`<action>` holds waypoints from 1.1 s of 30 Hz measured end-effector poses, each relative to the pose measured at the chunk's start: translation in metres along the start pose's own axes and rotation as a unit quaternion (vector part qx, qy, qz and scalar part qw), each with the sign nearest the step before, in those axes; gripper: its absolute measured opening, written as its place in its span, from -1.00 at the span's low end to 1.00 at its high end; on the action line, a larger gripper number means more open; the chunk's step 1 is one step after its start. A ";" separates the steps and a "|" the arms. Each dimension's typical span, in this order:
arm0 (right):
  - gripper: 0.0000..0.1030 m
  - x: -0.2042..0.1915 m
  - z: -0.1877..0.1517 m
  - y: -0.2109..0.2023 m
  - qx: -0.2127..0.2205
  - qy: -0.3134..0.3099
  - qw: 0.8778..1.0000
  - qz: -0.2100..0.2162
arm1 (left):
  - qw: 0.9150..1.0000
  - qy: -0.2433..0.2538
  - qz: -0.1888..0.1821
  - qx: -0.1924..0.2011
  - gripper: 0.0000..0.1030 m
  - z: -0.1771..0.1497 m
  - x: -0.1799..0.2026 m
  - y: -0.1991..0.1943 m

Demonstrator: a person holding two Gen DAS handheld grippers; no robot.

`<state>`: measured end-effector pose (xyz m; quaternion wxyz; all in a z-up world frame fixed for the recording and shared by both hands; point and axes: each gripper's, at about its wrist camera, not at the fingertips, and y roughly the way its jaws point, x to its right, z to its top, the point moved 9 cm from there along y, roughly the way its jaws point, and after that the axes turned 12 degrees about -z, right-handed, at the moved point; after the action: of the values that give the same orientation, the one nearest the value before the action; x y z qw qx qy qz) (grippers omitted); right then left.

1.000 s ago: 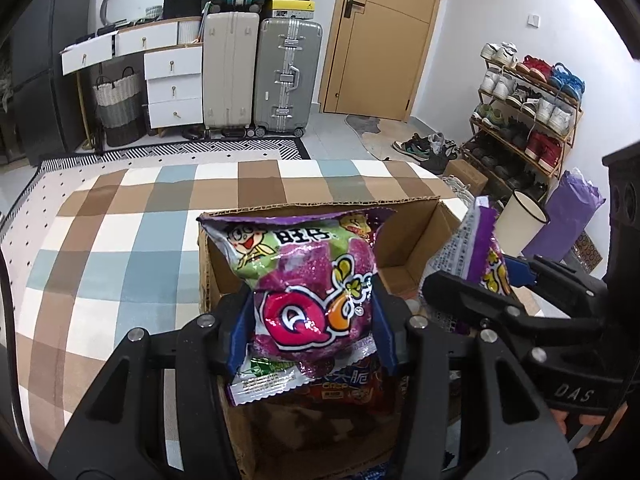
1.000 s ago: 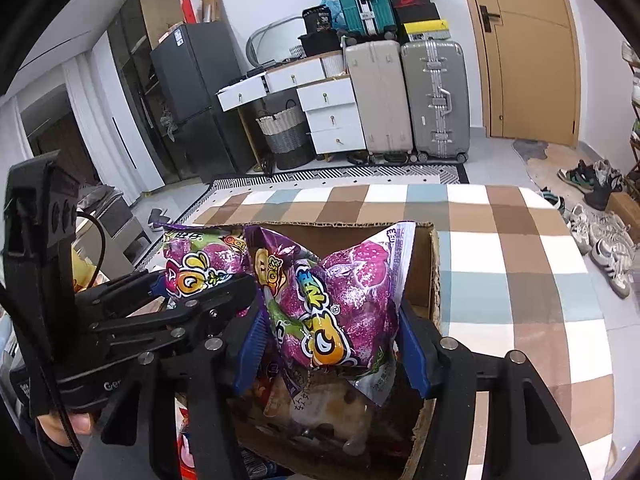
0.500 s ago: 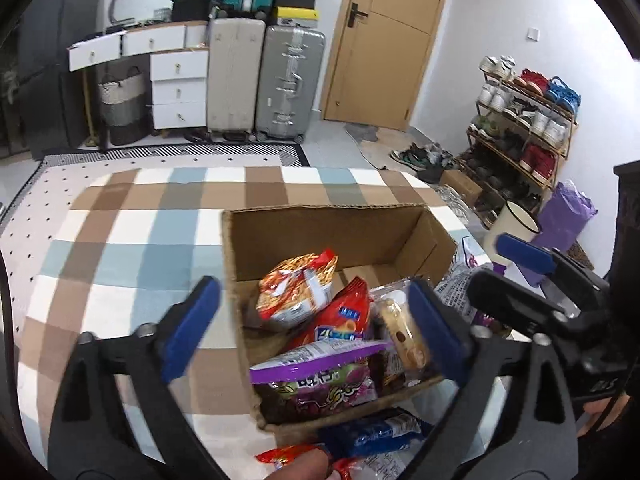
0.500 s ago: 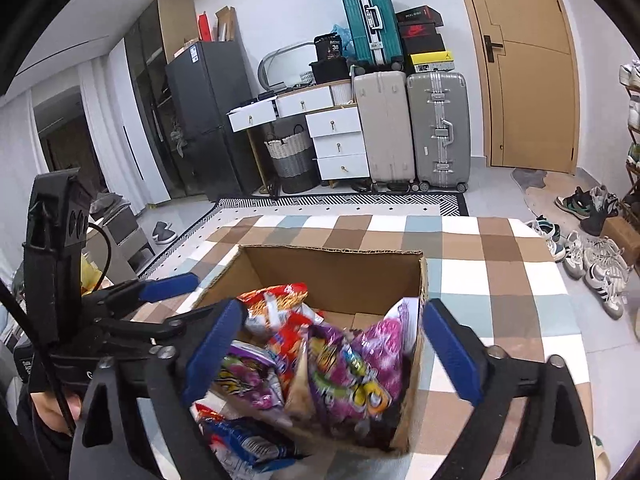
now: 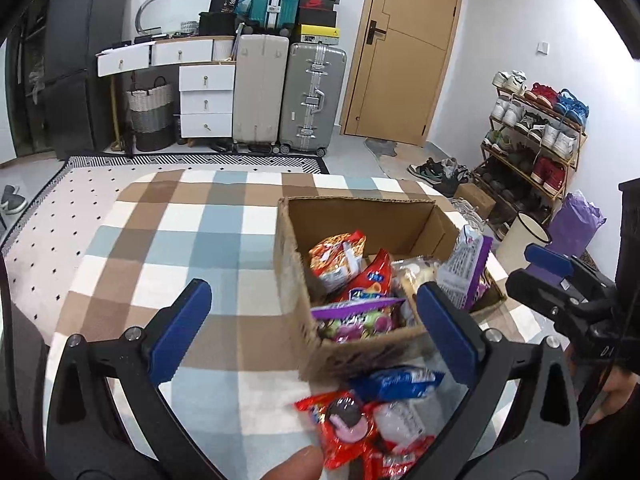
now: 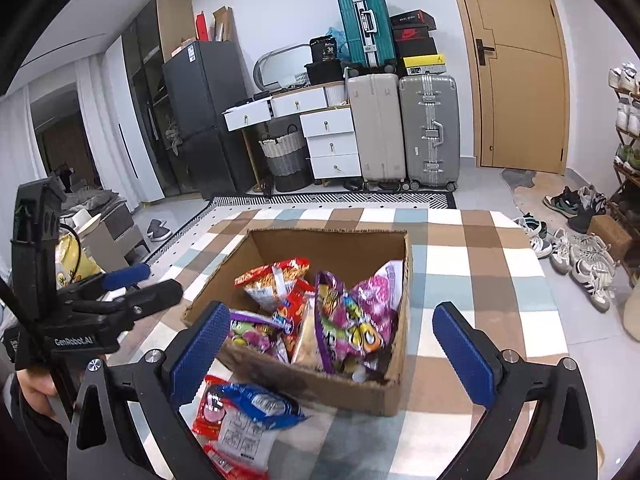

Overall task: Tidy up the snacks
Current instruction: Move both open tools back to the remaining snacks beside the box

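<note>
Right wrist: both grippers (image 6: 334,338) (image 5: 316,326) wide, empty.

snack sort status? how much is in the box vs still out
Done: several bags sit in the cardboard box, including two purple candy bags. In hand: nothing; the left tool and right tool have just opened and hold nothing. Left: a blue packet and red packets on the checked cloth beside the box.

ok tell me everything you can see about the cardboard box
The cardboard box is plain brown corrugated card, open-topped, its edges ragged and its near wall scuffed dark. It sits upright on the checked cloth, filled at the near end with snack packets, bare at the far end. More packets lie against its near side.
</note>
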<state>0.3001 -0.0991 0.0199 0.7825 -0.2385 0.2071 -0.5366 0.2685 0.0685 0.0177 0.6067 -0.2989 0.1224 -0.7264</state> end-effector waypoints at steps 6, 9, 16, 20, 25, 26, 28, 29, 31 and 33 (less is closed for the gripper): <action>0.99 -0.003 -0.012 -0.011 -0.003 -0.001 1.000 -0.006 | 1.000 0.003 0.012 -0.003 0.98 -0.017 -0.003 -0.025; 0.99 -0.003 -0.019 -0.015 -0.009 0.000 1.000 -0.009 | 1.000 0.001 0.014 -0.008 0.98 -0.027 -0.007 -0.030; 0.99 -0.002 -0.039 -0.018 -0.030 -0.003 0.999 -0.015 | 1.000 0.006 0.018 -0.022 0.98 -0.046 -0.009 -0.036; 0.99 -0.002 -0.055 -0.017 -0.047 0.001 0.999 -0.015 | 0.999 0.002 0.021 -0.035 0.98 -0.057 -0.011 -0.033; 0.99 -0.002 -0.073 -0.015 -0.068 0.006 0.998 -0.012 | 0.999 -0.005 0.018 -0.049 0.98 -0.072 -0.011 -0.029; 0.99 -0.002 -0.077 -0.014 -0.073 0.005 0.997 -0.015 | 0.998 -0.005 0.018 -0.053 0.98 -0.077 -0.011 -0.029; 0.99 -0.001 -0.084 -0.013 -0.080 0.004 0.997 -0.015 | 0.998 -0.010 0.017 -0.061 0.98 -0.086 -0.011 -0.027; 0.99 -0.001 -0.088 -0.013 -0.085 0.005 0.996 -0.014 | 0.998 -0.011 0.014 -0.065 0.98 -0.091 -0.011 -0.026; 0.99 -0.001 -0.094 -0.012 -0.095 0.009 0.995 -0.008 | 0.997 -0.009 0.014 -0.076 0.98 -0.101 -0.011 -0.024; 0.99 -0.001 -0.100 -0.011 -0.104 0.011 0.995 -0.005 | 0.996 -0.010 0.017 -0.085 0.98 -0.110 -0.012 -0.021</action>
<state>0.2338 -0.1166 -0.0542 0.7488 -0.3131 0.2692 -0.5185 0.1884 0.0646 -0.0616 0.5923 -0.3544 0.1827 -0.7002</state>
